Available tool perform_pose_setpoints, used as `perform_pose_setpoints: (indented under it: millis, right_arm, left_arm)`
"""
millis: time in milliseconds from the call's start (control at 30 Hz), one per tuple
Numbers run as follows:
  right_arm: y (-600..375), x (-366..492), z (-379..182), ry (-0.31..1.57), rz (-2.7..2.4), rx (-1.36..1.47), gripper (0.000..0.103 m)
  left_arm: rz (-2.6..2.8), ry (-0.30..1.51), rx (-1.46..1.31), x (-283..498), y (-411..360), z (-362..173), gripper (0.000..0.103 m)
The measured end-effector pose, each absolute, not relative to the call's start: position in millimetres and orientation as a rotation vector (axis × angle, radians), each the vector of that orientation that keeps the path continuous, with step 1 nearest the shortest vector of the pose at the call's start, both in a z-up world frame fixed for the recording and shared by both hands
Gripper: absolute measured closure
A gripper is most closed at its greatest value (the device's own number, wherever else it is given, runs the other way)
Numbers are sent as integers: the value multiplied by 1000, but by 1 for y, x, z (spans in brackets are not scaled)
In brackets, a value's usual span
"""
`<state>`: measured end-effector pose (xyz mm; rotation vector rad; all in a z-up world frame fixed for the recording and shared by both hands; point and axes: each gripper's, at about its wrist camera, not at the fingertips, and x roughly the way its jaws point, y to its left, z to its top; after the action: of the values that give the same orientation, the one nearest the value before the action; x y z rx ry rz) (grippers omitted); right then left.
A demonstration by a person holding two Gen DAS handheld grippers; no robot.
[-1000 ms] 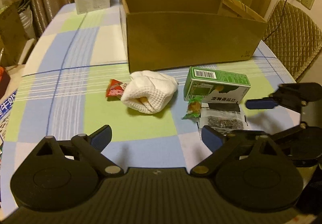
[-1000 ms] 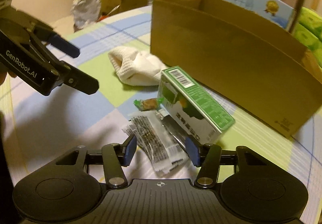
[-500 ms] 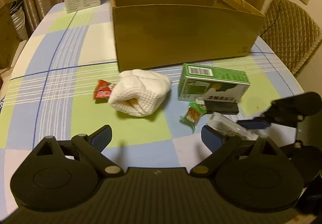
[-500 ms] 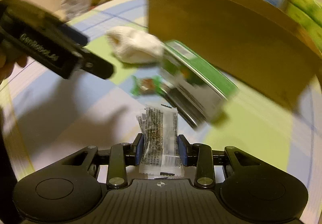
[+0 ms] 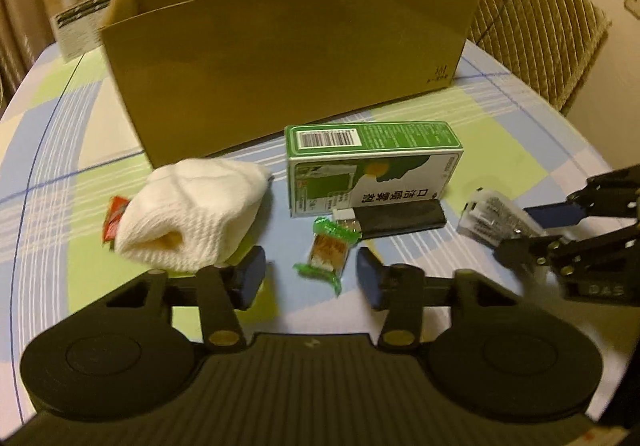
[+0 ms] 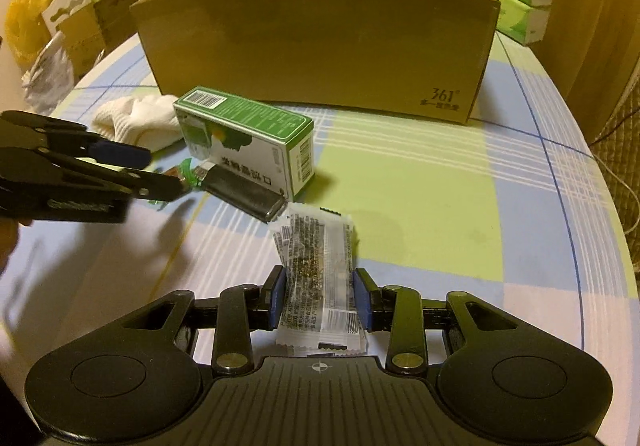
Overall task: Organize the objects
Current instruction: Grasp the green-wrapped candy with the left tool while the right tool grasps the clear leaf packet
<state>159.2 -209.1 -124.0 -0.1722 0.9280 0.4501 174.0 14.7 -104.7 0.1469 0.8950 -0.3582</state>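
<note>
Right now the right gripper (image 6: 320,296) is held level above the checked tablecloth (image 6: 420,181), its 2 blue pads clamped on the sides of a clear snack packet (image 6: 318,266) printed with black text and a barcode. The packet stands up between the pads, its top edge pointing toward the cardboard box (image 6: 316,45) at the far side of the table. From the left wrist view the same packet (image 5: 494,219) shows at the right edge, pinched in the right gripper (image 5: 532,226) and lifted off the cloth.

The left gripper (image 5: 310,274) hovers low over the table with its jaws set wide apart and nothing between them. A green-wrapped candy (image 5: 328,252) lies on the cloth just ahead of the gap. A rolled white sock (image 5: 192,213) sits beside the left pad, with a red wrapper (image 5: 114,215) tucked at its far side.

Behind the candy, a green carton (image 5: 372,165) lies on its long side, and a black lighter (image 5: 394,217) rests against its front face. The cardboard box stands open-topped behind the carton, well apart from both grippers. In the right wrist view the left gripper (image 6: 160,169) reaches in from the left, tips near the candy (image 6: 188,175).
</note>
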Motion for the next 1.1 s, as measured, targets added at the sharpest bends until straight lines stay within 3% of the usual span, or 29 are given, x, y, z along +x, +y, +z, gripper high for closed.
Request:
perform_pose_setpoints:
  millis: [167,233,267,367,533,600,1100]
  right_arm:
    - [-212,160,-123,924,455,-138,68]
    - [-212,161,-122,920,453,-134,63]
    - [-212,161,-122,917,449,-138,56]
    - [-212,162,-125,920,446,-138,50]
    - [-206,160,-129,909,453,-176,51]
    - [-203,159,-129,895,456,-202,69]
    - [-215,119,-85,849,454,-97,70]
  left_arm:
    - [-381,881,223,179,0,-116,68]
    - [-388,877,215,178,-2,-116,77]
    - [-385,882,211,176,-2,-115,86]
    - [-347,904,202,170,-3,-112,86]
    - [-318,921,155,154,-1,-110,86]
    - [-315,923,143,148,-1,-111,86]
    - [-249,934,77,110,0,-89,87]
